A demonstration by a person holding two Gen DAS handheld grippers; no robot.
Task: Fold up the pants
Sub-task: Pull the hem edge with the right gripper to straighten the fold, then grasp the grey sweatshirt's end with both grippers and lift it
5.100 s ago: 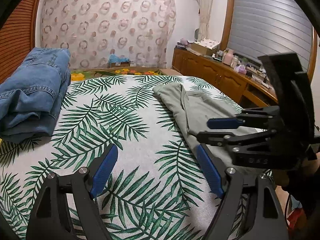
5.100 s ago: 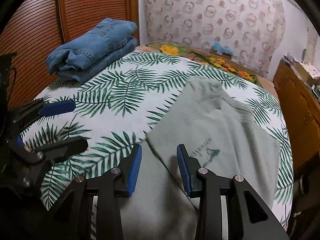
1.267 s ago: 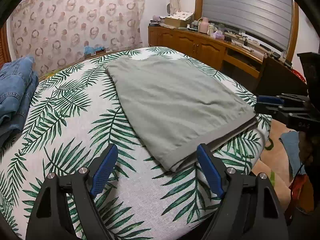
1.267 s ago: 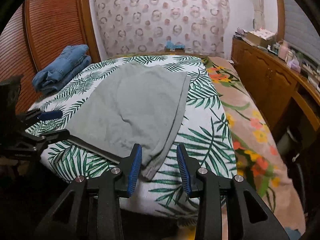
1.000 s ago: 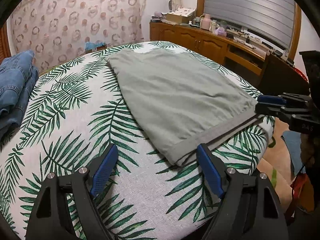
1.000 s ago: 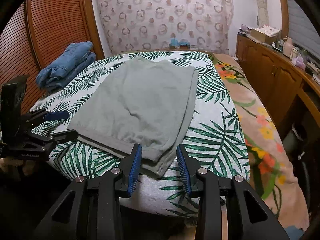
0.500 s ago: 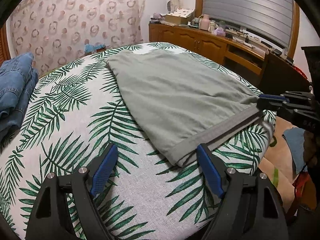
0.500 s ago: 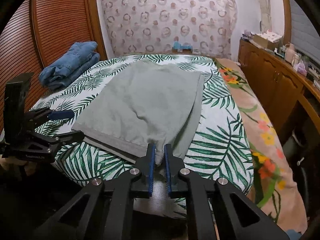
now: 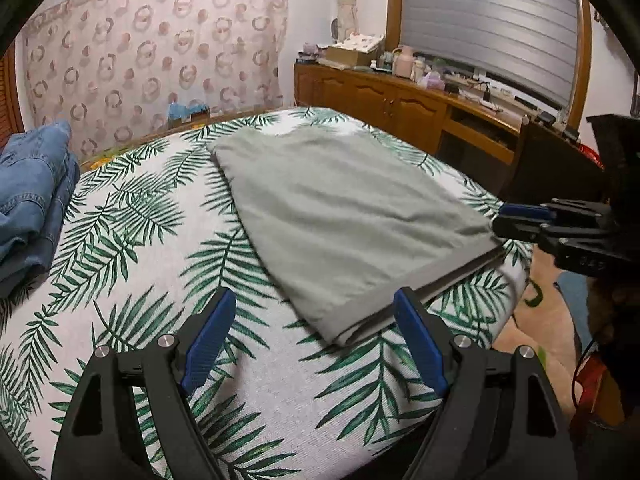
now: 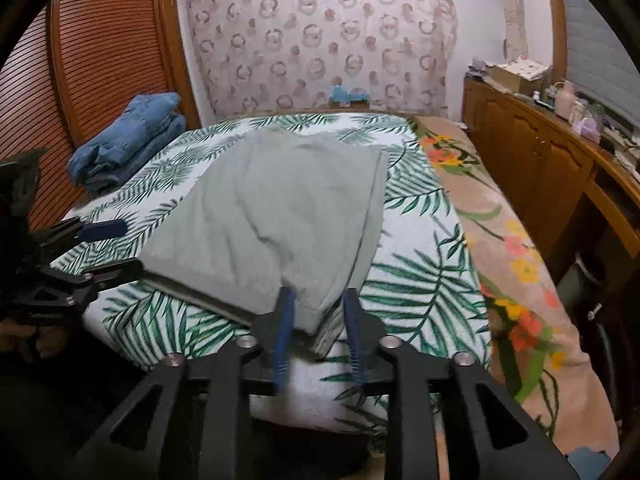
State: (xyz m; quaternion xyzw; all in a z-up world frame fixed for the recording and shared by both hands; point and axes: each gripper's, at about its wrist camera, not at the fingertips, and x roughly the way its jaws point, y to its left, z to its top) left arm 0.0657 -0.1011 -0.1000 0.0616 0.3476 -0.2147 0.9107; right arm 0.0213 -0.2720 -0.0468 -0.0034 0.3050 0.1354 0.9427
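The grey pants are laid flat on the palm-print bed. The left gripper is spread wide, empty, at the near-left hem corner. Only the right wrist view shows the right gripper, parted about the near-right corner; contact cannot be told.

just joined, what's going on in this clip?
A person with a claw in each hand is folding grey pants laid flat on a leaf-print bed. The right claw is at the near right corner of the hem, fingers apart with the cloth between them, not clamped. The left claw is open, just short of the near left corner. Folded jeans lie at the far left of the bed.
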